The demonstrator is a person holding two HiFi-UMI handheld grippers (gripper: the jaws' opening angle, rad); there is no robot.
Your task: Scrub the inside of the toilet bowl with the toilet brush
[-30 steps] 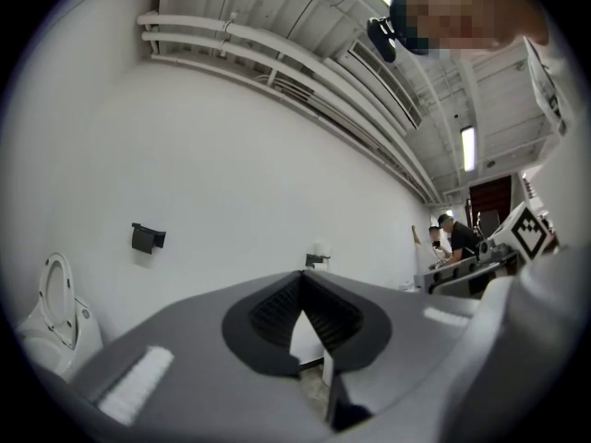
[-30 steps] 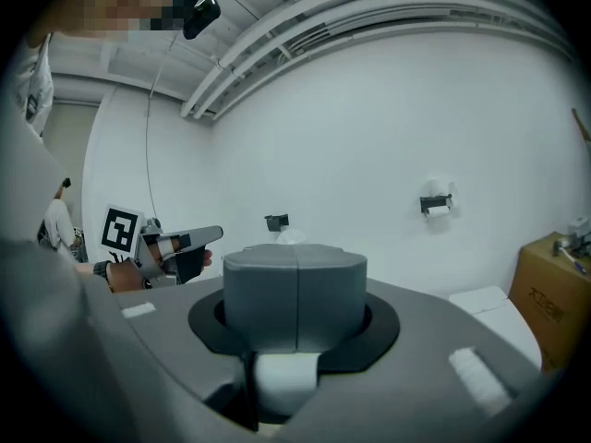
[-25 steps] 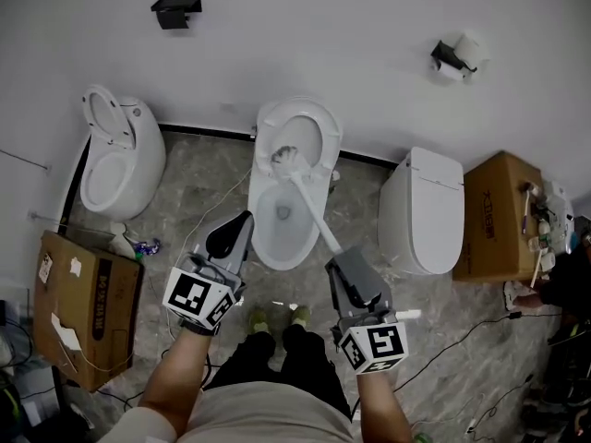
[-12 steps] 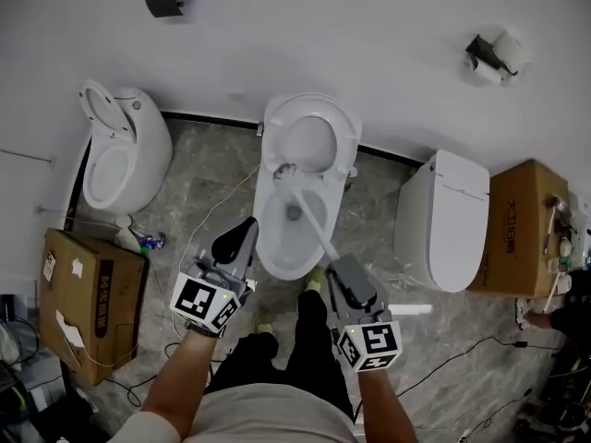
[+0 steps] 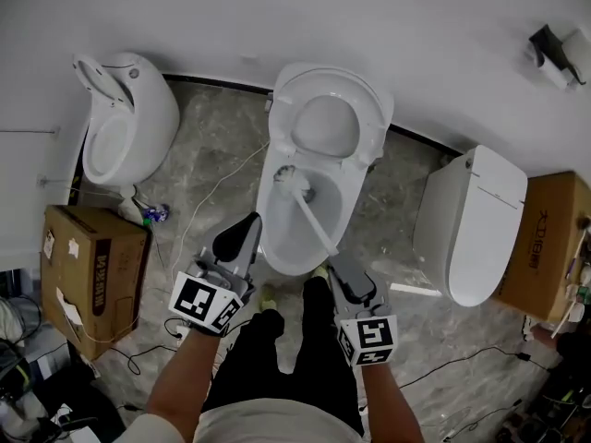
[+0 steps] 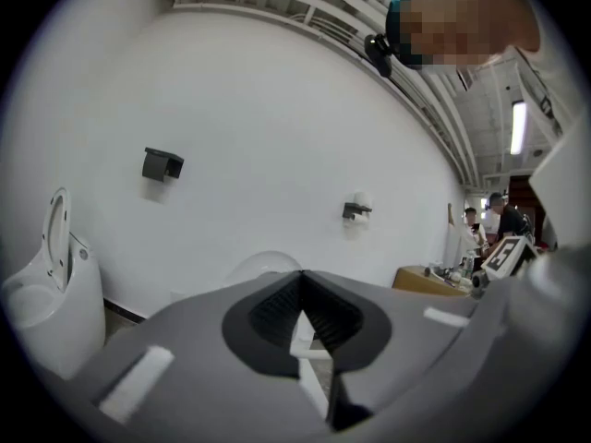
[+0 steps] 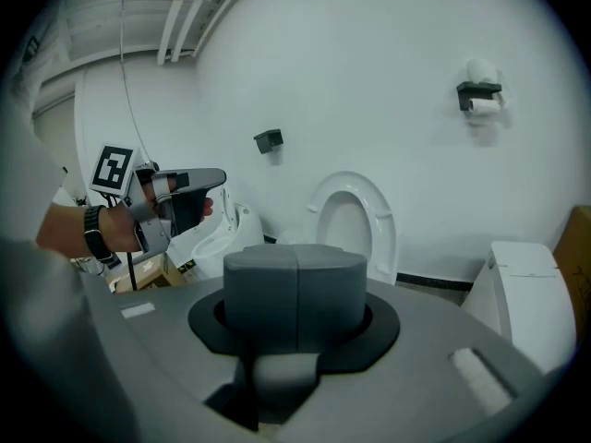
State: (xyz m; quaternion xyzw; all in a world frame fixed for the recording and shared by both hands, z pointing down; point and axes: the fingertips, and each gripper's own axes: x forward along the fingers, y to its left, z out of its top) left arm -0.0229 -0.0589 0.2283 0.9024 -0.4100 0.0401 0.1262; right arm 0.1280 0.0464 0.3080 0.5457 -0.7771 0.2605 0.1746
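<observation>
Toilet brush (image 5: 311, 215): white, with a thin straight handle lying diagonally across the toilet bowl (image 5: 280, 245) of the middle toilet. Its bristle head (image 5: 292, 180), round and tufted, sits low at the bowl's rear left. Contact with the inner wall cannot be resolved. The handle's near end crosses the front right rim into the right tool (image 5: 340, 264).

Edges and room:
- The bowl is oval, glossy white ceramic with a smooth rounded rim. The seat (image 5: 325, 125) is raised against the white wall (image 5: 277, 17).
- The floor (image 5: 208, 160) is grey veined stone.
- A wide strip of floor lies between this bowl and the left-hand toilet (image 5: 138, 118), crossed by a thin white cable (image 5: 214, 195).
- The gap on the other side, to a toilet with closed lid (image 5: 466, 220), is narrower.
- A cardboard box (image 5: 88, 275) stands well left of the person's legs. A second box (image 5: 551, 243) is at the far right edge.
- One shoe (image 5: 269, 295) is just in front of the bowl.

Tools:
- Right tool: pressed together, its two grey pads meeting along a centre seam in its own view. The head view shows the brush handle ending in its grip.
- Left tool (image 5: 247, 229): also closed. The tips meet with a small triangular gap behind them and nothing between. It hangs beside the bowl's left front rim, apart from the brush.
- Both are matte grey, each carrying a black-and-white marker cube.
</observation>
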